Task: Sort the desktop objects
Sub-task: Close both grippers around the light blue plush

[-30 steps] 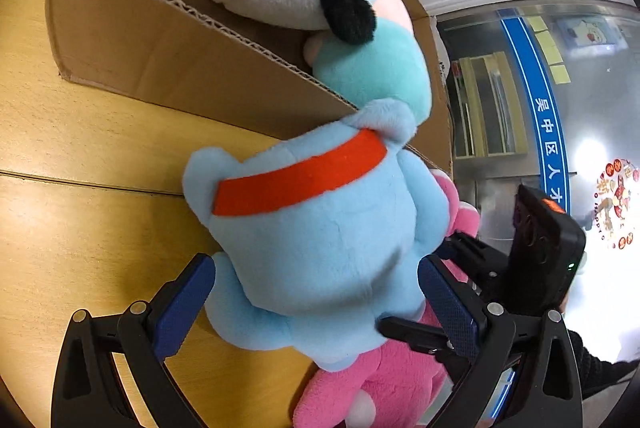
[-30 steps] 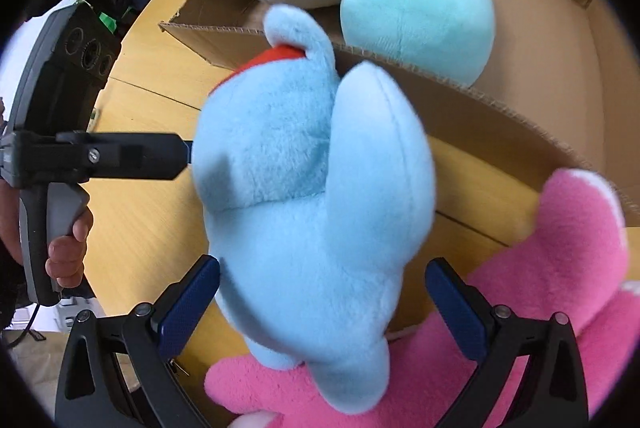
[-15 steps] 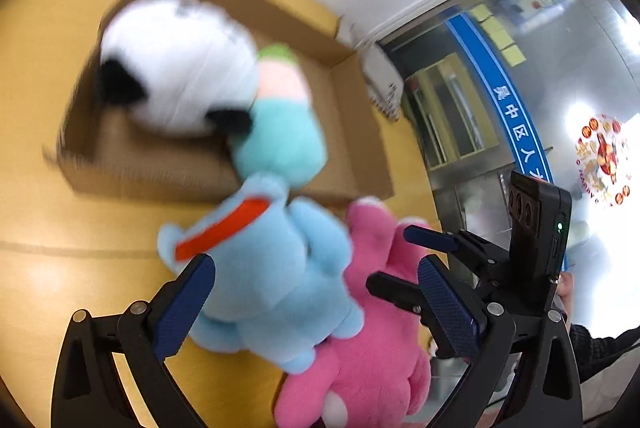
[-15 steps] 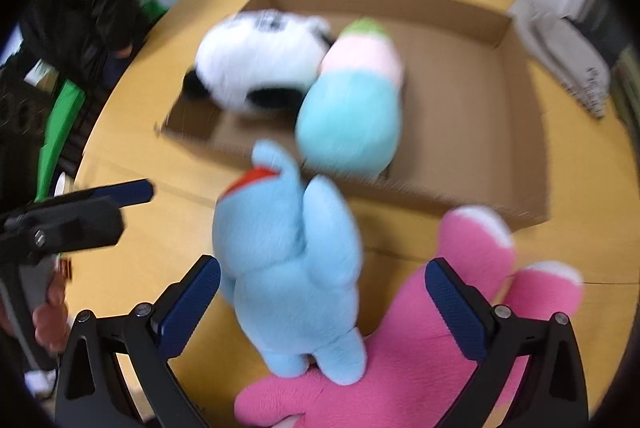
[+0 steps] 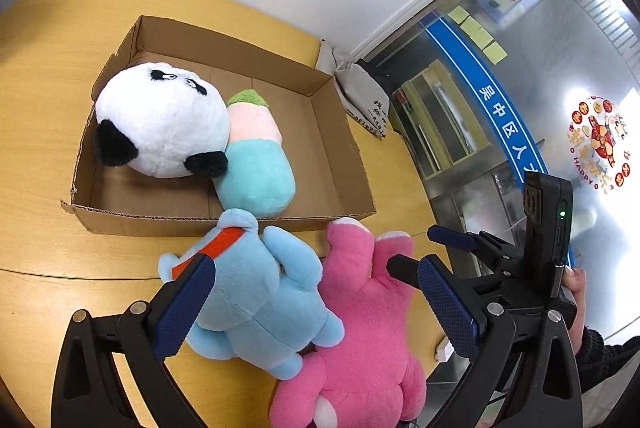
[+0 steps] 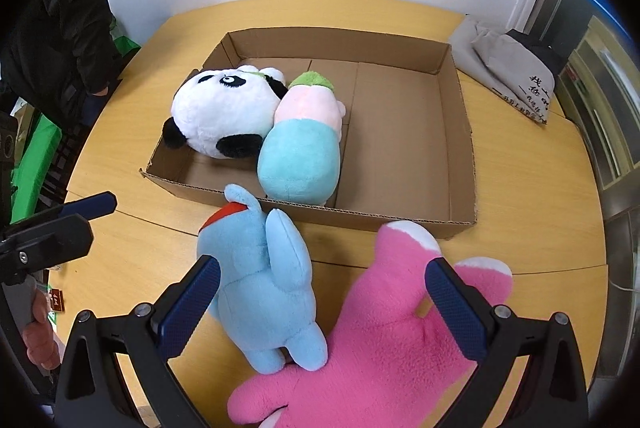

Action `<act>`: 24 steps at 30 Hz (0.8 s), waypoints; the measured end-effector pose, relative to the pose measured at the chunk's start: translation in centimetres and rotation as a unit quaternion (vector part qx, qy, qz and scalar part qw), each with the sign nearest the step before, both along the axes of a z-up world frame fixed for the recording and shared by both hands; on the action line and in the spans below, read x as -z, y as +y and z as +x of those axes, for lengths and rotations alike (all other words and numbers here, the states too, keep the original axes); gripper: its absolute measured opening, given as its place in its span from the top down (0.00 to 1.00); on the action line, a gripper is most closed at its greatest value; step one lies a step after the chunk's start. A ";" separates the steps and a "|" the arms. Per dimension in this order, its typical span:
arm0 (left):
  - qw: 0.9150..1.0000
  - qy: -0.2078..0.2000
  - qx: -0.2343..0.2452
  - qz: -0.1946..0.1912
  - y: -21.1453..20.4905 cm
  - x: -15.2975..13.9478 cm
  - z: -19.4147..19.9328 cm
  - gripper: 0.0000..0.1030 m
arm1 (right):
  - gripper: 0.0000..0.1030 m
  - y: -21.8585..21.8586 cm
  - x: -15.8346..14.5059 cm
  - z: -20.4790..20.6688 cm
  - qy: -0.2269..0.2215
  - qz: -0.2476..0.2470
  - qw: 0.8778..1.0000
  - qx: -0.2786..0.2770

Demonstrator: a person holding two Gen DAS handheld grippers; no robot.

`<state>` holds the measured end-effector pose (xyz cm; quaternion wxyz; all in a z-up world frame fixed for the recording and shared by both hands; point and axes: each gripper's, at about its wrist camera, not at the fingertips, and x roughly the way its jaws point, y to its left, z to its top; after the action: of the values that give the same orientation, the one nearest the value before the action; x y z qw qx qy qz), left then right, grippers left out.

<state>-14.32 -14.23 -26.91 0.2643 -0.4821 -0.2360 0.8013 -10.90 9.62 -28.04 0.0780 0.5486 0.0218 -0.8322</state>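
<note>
A light-blue plush with a red band [image 5: 256,292] [image 6: 260,268] lies on the wooden table in front of a cardboard box [image 5: 344,164] [image 6: 460,132]. A pink plush [image 5: 360,328] [image 6: 392,340] lies beside it on the right, touching it. In the box lie a panda plush [image 5: 160,120] [image 6: 224,112] and a teal-and-pink plush [image 5: 256,160] [image 6: 304,144]. My left gripper [image 5: 316,308] is open, held above the blue and pink plushes. My right gripper [image 6: 320,308] is open above the same two. Neither holds anything.
A grey cloth bag [image 5: 360,96] [image 6: 508,68] lies on the table behind the box's right end. The box's right half is bare cardboard. A glass partition [image 5: 520,88] stands past the table's right edge. A dark jacket [image 6: 52,40] hangs at the left.
Both grippers have pulled back and up from the blue plush, from close around it to well above. The plush stays on the table in front of the box.
</note>
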 end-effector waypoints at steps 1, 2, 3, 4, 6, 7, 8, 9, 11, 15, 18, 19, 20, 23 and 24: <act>1.000 0.002 0.001 -0.002 0.0 -0.2 0.1 0.01 | 0.01 -0.1 -0.1 0.1 0.000 0.000 1.000 -0.001; 1.000 0.003 0.001 -0.002 0.0 -0.3 0.1 0.01 | 0.01 -0.1 -0.2 0.2 0.001 0.000 1.000 -0.001; 1.000 0.004 0.002 -0.002 0.0 -0.4 0.2 0.01 | 0.01 -0.3 -0.3 0.2 0.002 0.001 1.000 -0.002; 1.000 0.004 0.001 -0.002 0.0 -0.5 0.2 0.00 | 0.01 -0.4 -0.4 0.3 0.004 0.001 1.000 -0.003; 1.000 0.004 0.001 -0.003 0.0 -0.5 0.1 0.01 | 0.01 -0.6 -0.4 0.2 0.004 0.001 1.000 -0.005; 1.000 0.004 0.002 -0.004 0.0 -0.5 0.1 0.01 | 0.01 -0.8 -0.4 0.2 0.004 0.001 1.000 -0.005; 1.000 0.003 0.003 -0.005 0.0 -0.5 0.1 0.01 | 0.01 -0.9 -0.4 0.1 0.003 0.000 1.000 -0.005; 1.000 0.002 0.003 -0.006 0.0 -0.4 0.1 0.01 | 0.01 -1.0 -0.4 0.2 0.003 0.001 1.000 -0.005; 1.000 -0.001 0.002 -0.003 0.0 -0.2 0.1 0.01 | 0.01 -1.1 -0.3 0.1 0.002 0.001 1.000 -0.006; 1.000 -0.007 -0.002 0.002 -0.2 0.2 0.0 0.01 | 0.01 -1.3 0.0 -0.1 -0.002 0.000 1.000 -0.007; 1.000 -0.014 -0.005 0.006 -0.3 0.7 -0.1 0.01 | 0.01 -1.5 0.2 -0.2 -0.005 0.000 1.000 -0.008; 1.000 -0.016 -0.005 0.007 -0.3 0.9 -0.2 0.01 | 0.01 -1.5 0.3 -0.3 -0.006 0.000 1.000 -0.008; 1.000 -0.019 -0.006 0.008 -0.3 1.1 -0.2 0.01 | 0.01 -1.6 0.4 -0.4 -0.008 -0.001 1.000 -0.008; 0.999 -0.027 -0.010 0.016 -0.4 1.8 -0.5 0.01 | 0.01 -1.6 0.8 -0.6 -0.011 -0.001 1.000 -0.010; 0.999 -0.029 -0.012 0.020 -0.5 2.0 -0.5 0.01 | 0.01 -1.6 0.9 -0.6 -0.012 -0.002 1.000 -0.011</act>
<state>-14.84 -14.68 -28.94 0.2577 -0.4971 -0.2656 0.7848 -11.54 8.06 -28.97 0.0880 0.5584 0.0254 -0.8245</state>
